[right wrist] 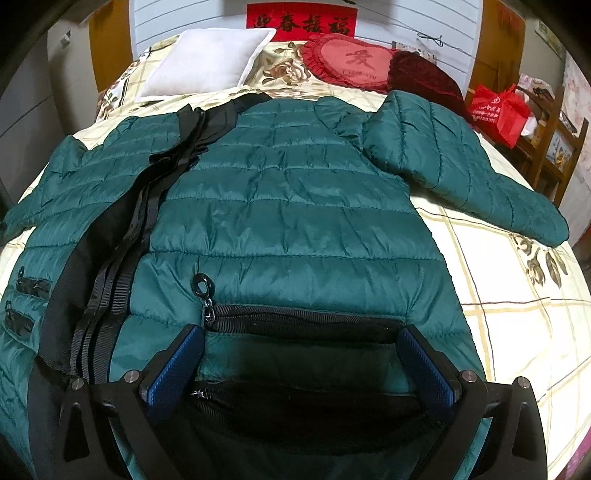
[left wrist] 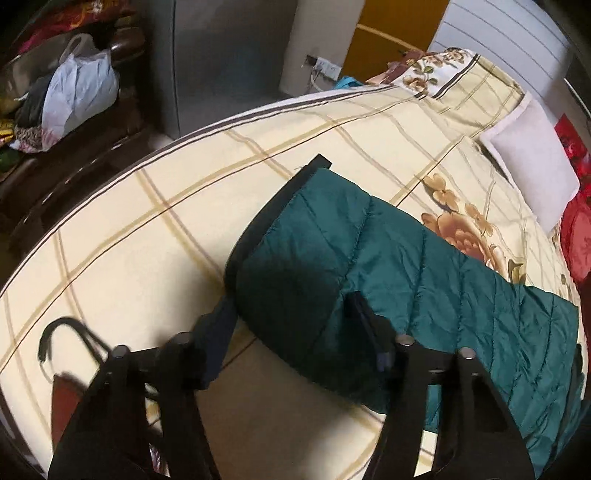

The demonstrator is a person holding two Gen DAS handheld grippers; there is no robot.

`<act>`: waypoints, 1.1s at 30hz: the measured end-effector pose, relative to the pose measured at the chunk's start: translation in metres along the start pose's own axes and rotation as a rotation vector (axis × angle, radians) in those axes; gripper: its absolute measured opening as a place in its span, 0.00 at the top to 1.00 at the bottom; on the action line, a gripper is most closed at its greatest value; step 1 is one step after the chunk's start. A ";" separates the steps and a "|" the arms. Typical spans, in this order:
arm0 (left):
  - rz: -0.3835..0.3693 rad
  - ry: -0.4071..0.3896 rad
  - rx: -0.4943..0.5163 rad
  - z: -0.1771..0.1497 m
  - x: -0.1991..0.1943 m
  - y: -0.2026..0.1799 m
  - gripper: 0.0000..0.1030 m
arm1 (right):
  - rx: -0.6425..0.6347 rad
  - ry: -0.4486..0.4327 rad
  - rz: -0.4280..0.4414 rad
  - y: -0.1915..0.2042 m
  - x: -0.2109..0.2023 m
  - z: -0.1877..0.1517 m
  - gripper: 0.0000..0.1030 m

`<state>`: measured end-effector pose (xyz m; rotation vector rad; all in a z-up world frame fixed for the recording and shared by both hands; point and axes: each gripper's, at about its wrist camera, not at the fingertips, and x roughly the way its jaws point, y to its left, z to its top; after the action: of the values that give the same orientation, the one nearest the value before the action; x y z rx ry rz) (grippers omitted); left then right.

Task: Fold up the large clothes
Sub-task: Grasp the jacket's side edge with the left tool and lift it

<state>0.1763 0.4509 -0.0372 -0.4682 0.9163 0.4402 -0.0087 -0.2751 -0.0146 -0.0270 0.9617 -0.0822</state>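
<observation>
Jacket (right wrist: 288, 206) flat on bed (right wrist: 517, 295), collar twd pillow (right wrist: 207, 62)

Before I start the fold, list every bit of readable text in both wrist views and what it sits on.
"迎春接福": black characters on the red banner on the wall behind the bed.
"爱": large character on the red heart-shaped cushion; the small line beneath looks like "I love you" but is too blurred to be sure.
Red bag: white print, too small to read.
Green jacket: no readable label.
Left wrist view: no readable text.
</observation>
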 end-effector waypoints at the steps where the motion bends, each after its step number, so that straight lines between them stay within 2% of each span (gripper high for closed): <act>1: -0.006 -0.010 -0.001 0.000 0.000 0.000 0.64 | 0.000 0.000 0.000 0.000 0.000 0.000 0.00; 2: -0.021 -0.011 -0.008 0.000 0.001 0.002 0.77 | 0.000 0.000 0.000 0.000 0.000 0.000 0.00; 3: -0.042 -0.009 -0.016 0.000 0.002 0.002 0.81 | 0.000 0.000 0.001 0.000 0.000 0.000 0.00; 5: -0.039 -0.055 0.008 -0.002 -0.008 -0.004 0.87 | 0.001 0.000 0.001 0.000 0.000 0.000 0.00; 9: -0.063 -0.162 0.041 -0.006 -0.039 -0.016 0.89 | 0.001 0.000 0.001 0.000 0.000 0.000 0.00; 13: -0.159 -0.248 0.116 -0.015 -0.088 -0.043 0.89 | 0.000 0.000 0.000 0.000 0.000 0.000 0.00; 18: -0.317 -0.293 0.257 -0.039 -0.148 -0.113 0.89 | 0.009 -0.016 -0.020 -0.001 -0.004 0.002 0.00; 22: -0.466 -0.319 0.355 -0.074 -0.196 -0.186 0.89 | 0.043 -0.066 -0.063 -0.010 -0.019 0.003 0.00; 25: -0.567 -0.299 0.416 -0.103 -0.216 -0.242 0.89 | 0.067 -0.106 -0.076 -0.019 -0.032 0.004 0.00; 30: -0.734 -0.229 0.505 -0.152 -0.231 -0.333 0.89 | 0.081 -0.113 -0.096 -0.032 -0.039 0.002 0.00; 33: -0.786 -0.180 0.555 -0.181 -0.234 -0.381 0.89 | 0.096 -0.127 -0.103 -0.041 -0.046 0.001 0.00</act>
<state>0.1430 0.0017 0.1360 -0.2382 0.5790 -0.4772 -0.0368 -0.3126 0.0259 0.0066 0.8283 -0.2186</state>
